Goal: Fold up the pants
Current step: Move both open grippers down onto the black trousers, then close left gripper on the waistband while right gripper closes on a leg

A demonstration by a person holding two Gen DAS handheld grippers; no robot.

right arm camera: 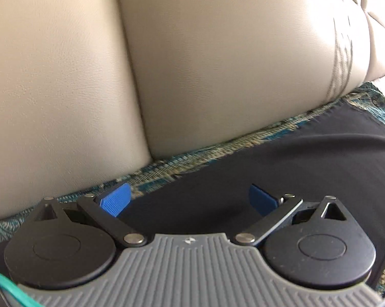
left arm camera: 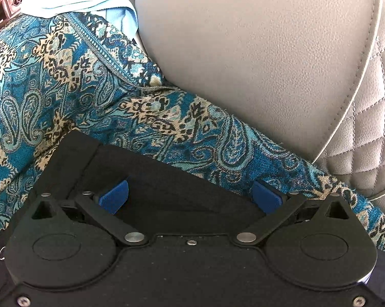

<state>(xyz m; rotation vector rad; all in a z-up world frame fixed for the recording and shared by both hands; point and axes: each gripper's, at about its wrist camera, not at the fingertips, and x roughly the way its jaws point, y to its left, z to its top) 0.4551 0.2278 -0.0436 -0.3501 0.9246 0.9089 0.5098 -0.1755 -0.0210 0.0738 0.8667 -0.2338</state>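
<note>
Both grippers sit over the pants, fingers apart, gripping nothing.
Lower your left gripper (left arm camera: 190, 195) and right gripper (right arm camera: 190, 200) onto the pants (right arm camera: 282, 168) edge, pinching cloth only, not the throw (left arm camera: 64, 81).

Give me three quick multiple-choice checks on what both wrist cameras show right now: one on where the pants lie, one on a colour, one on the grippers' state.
1. Where do the black pants lie?
A. on the patterned throw over the seat
B. on a wooden floor
C. hung on a rail

2. What colour are the fingertip pads?
A. red
B. blue
C. white

3. How do the left gripper and right gripper stand?
A. both shut on cloth
B. one shut, one open
C. both open

Answers: 1 A, teal paisley fabric borders the pants below the beige backrest. 2 B, all four pads are blue. 3 C, each pair of fingers stands wide apart, with nothing clamped.
</note>
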